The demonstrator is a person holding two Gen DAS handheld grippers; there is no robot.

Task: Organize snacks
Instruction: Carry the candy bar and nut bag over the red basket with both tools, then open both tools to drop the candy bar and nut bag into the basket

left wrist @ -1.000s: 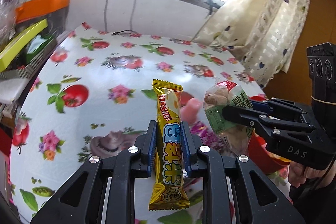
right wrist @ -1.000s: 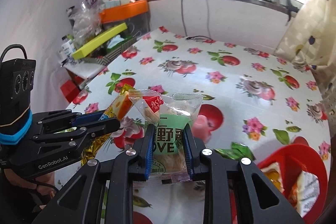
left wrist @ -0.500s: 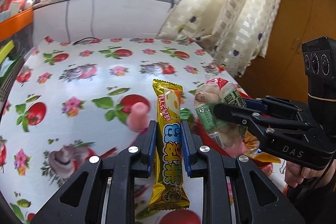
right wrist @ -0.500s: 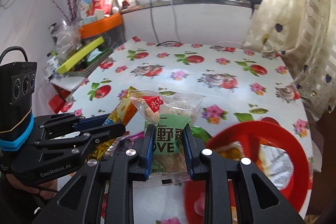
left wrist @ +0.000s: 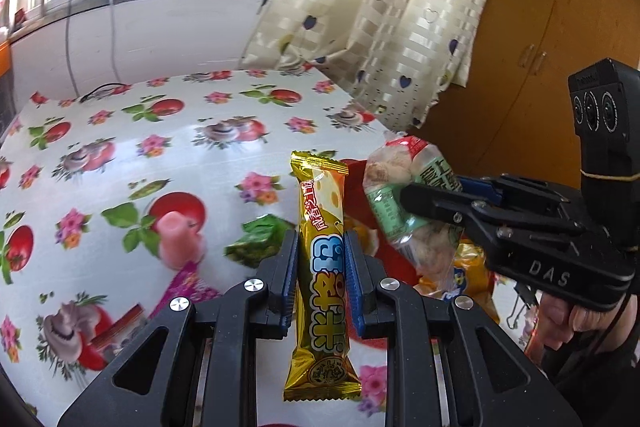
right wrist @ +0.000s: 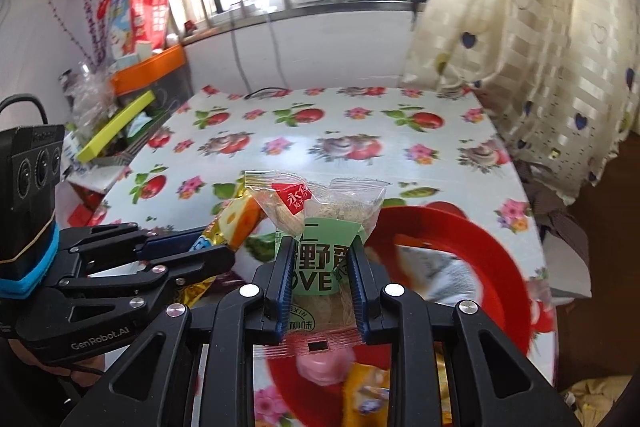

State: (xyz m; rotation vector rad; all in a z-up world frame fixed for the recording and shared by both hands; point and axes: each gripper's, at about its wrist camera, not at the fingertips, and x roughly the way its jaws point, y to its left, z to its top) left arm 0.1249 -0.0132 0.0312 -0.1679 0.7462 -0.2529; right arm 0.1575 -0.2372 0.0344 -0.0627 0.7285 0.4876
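Worktop (right wrist: pixel 360 131) carries a glossy oilcloth with tomato and flower print; window at the far edge, heart-print curtain (right wrist: pixel 540 47) far right.

Containers:
- Red bowl (right wrist: pixel 480 239), near right on the worktop, partly under both grippers. Inside: a white-grey packet (right wrist: pixel 444 275), a yellow-orange packet (right wrist: pixel 368 387), a pink piece (right wrist: pixel 324 367). Contents blurred, labels unreadable.
- Orange tray (right wrist: pixel 152 69) on the far-left shelf, boxes and a red gift bag (right wrist: pixel 140 11) standing in or behind it; can't tell which.

Loose on the worktop, left of the bowl: green wrapper (left wrist: pixel 260 239), pink jelly-like sweet (left wrist: pixel 178 239), magenta packet (left wrist: pixel 188 287).

Task items, both off the worktop, in the air over the bowl's near-left part:
- Clear pastry bag (right wrist: pixel 320 219): green label with dark print, red corner tag, pale crumbly cake inside. Right hand-held gripper (right wrist: pixel 320 279) is closed on its lower half, blue pads pinching the label from both sides, bag upright.
- Gold snack bar (left wrist: pixel 322 267): long foil wrapper, blue characters on the middle, orange-yellow panel near the top, crimped ends. Left hand-held gripper (left wrist: pixel 320 279) is clamped on its middle, bar upright along the fingers.

The two held items sit just beside each other, bar left, bag right.
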